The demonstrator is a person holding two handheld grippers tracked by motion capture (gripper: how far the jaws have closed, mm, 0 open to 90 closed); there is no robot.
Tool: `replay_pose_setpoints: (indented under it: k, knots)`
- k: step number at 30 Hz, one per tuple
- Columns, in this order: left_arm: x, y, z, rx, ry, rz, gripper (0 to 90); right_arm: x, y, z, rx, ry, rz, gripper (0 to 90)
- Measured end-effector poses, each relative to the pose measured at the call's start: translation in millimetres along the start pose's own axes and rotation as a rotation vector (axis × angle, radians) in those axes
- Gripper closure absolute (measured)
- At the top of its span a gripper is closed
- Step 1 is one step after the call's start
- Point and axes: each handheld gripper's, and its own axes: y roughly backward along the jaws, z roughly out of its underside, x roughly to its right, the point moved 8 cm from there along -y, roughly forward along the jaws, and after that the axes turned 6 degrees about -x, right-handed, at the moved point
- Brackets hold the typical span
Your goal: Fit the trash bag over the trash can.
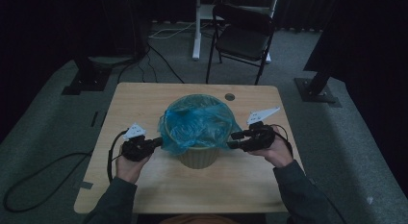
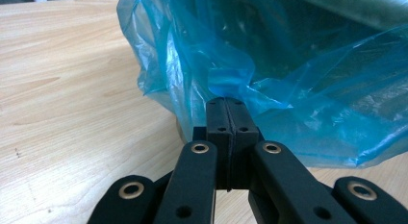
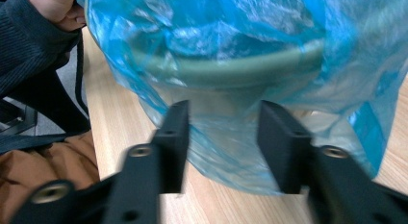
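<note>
A pale green bin point(image 1: 198, 157) stands mid-table, lined with a blue plastic bag point(image 1: 199, 123) whose rim folds down over the outside. My left gripper point(image 1: 159, 141) is at the bin's left side. In the left gripper view it point(image 2: 232, 101) is shut on a fold of the blue bag point(image 2: 308, 80). My right gripper point(image 1: 233, 140) is at the bin's right side. In the right gripper view its jaws point(image 3: 223, 111) stand open, with the hanging bag point(image 3: 216, 31) film loose between them, just below the bin's rim point(image 3: 231, 72).
The wooden table point(image 1: 144, 99) has a round cable hole point(image 1: 229, 96) at the back. A black folding chair point(image 1: 245, 34) stands behind the table. Cables lie on the grey floor at the left. The other hand and its dark sleeve point(image 3: 33, 36) are in the right gripper view.
</note>
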Motion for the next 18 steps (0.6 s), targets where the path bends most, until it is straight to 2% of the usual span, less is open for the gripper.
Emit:
replay_pose_setpoints:
  k: [3,5,8,11,15,17,18]
  knots:
    - [2.3,0.7,-1.4,0.006,-0.004,0.005,89.9,-1.1,-2.5,-2.5,0.001,-0.003,0.019,44.7]
    - [5.4,0.7,-3.0,0.012,-0.011,0.016,89.9,2.6,-6.5,-4.1,-0.006,-0.012,0.063,42.8]
    - [9.6,-0.1,-5.2,0.016,-0.022,0.026,89.9,5.9,-11.0,-5.5,-0.006,-0.030,0.064,45.5]
    - [12.7,-1.3,-6.7,0.020,-0.030,0.036,89.9,3.6,-14.7,-5.2,-0.021,-0.013,0.041,58.3]
    - [17.3,-3.6,-6.8,0.018,-0.041,0.048,89.9,2.4,-16.4,-3.9,-0.031,0.002,0.023,81.1]
    - [18.9,-4.7,-5.9,0.013,-0.046,0.051,89.9,1.1,-16.5,-4.0,-0.031,0.009,0.011,89.3]
    - [19.1,-5.0,-5.4,0.010,-0.050,0.051,89.8,-0.1,-16.6,-3.6,-0.035,0.013,0.004,90.0]
